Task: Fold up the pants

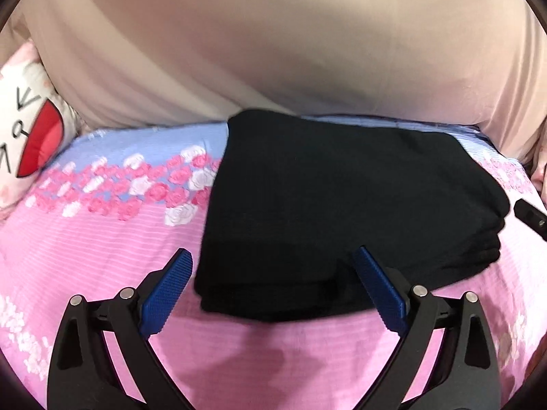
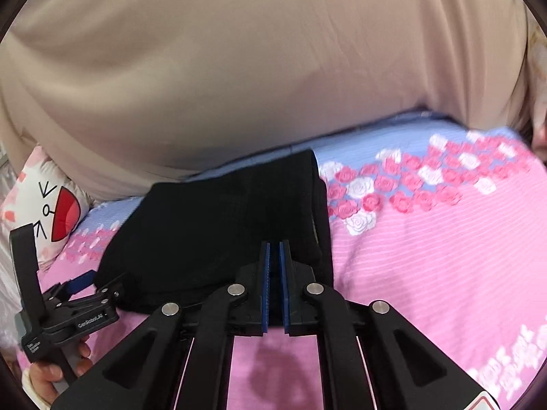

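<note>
The black pants lie folded into a thick rectangular stack (image 1: 342, 205) on the pink floral bedsheet (image 1: 102, 256). My left gripper (image 1: 273, 253) stands wide open at the stack's near left corner, one blue pad over the sheet and the other over the cloth, gripping nothing. In the right wrist view the same pants (image 2: 222, 222) sit left of centre. My right gripper (image 2: 274, 244) is shut over their near right edge, its blue pads almost together with no cloth seen pinched between them. The left gripper (image 2: 85, 283) shows at the lower left, held by a hand (image 2: 44, 376).
A large beige quilt (image 1: 273, 51) bulges along the far side of the bed, right behind the pants. A white cartoon pillow (image 1: 27, 143) with a red mouth lies at the left. Pink sheet (image 2: 427, 256) stretches to the right of the pants.
</note>
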{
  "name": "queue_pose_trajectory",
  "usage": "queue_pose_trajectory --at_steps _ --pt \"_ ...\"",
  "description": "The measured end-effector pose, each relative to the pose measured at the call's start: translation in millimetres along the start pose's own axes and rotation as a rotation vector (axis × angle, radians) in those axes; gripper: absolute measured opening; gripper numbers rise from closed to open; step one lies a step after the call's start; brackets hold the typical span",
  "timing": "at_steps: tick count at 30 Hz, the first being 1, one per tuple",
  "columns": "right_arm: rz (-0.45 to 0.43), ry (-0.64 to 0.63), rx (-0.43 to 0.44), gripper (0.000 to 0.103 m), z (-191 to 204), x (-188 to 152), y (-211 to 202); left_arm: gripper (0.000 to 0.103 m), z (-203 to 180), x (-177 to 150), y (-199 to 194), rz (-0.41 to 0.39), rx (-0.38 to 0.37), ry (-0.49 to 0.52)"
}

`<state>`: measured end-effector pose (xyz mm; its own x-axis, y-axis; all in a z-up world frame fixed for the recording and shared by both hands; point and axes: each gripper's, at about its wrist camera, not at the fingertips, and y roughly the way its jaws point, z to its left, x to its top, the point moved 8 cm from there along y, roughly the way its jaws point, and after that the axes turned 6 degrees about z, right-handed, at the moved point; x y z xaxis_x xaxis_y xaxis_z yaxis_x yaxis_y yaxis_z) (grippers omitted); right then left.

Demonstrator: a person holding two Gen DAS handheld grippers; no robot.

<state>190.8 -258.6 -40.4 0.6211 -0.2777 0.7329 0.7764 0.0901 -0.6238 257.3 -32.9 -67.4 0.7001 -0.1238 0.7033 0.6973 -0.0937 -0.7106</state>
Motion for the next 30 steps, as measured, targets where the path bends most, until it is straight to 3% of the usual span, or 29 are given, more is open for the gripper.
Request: queue_pose_trajectory --at_steps 3,8,12,14,16,18,20,22,23,26,28,30 --pt "-0.056 -0.033 -0.038 0.007 8.1 -9.1 -28.6 0.094 0.1 -4.7 -17.4 -0.053 0.008 0.008" --pt "-0.05 -0.013 -0.052 0.007 -3.3 -30.2 -31.0 0.094 2.4 -21.6 -26.3 -0.057 0.009 0.019" --pt "-0.066 0.009 -0.038 0.008 -7.9 -27.4 -32.3 0.094 7.8 -17.3 -28.7 -0.066 0.01 -0.004" --pt "-0.069 0.011 -0.012 0.011 -5.4 -18.6 -27.2 0.096 15.8 -7.8 -25.4 -0.05 -0.069 -0.067" --pt "-0.077 0.023 -0.011 0.011 -5.5 -3.5 -20.5 0.096 19.4 4.1 -13.9 -0.001 -0.199 -0.152" --pt "-0.092 0.029 -0.025 0.011 -7.2 9.9 -15.5 0.096 22.5 12.1 1.9 0.031 -0.23 -0.199" --pt "-0.082 -0.002 -0.039 0.011 -4.7 18.5 -3.3 0.096 23.7 11.3 17.1 0.049 -0.17 -0.171" --pt "0.005 -0.036 -0.09 0.009 -9.6 11.7 24.5 0.096 25.9 2.4 37.3 0.093 -0.083 -0.127" --pt "0.054 -0.028 -0.117 0.009 -18.7 3.8 39.5 0.097 27.0 -4.3 48.2 0.121 -0.087 -0.124" --pt "0.046 0.027 -0.069 0.004 -25.0 8.4 31.6 0.096 34.3 -7.5 50.5 0.145 -0.168 -0.214" --pt "-0.001 0.05 -0.029 0.011 -18.6 16.3 14.8 0.096 35.4 -0.4 37.2 0.098 -0.16 -0.214" --pt "-0.009 0.038 0.016 0.012 -5.5 21.2 9.1 0.096 32.2 7.6 24.5 0.042 -0.119 -0.178"
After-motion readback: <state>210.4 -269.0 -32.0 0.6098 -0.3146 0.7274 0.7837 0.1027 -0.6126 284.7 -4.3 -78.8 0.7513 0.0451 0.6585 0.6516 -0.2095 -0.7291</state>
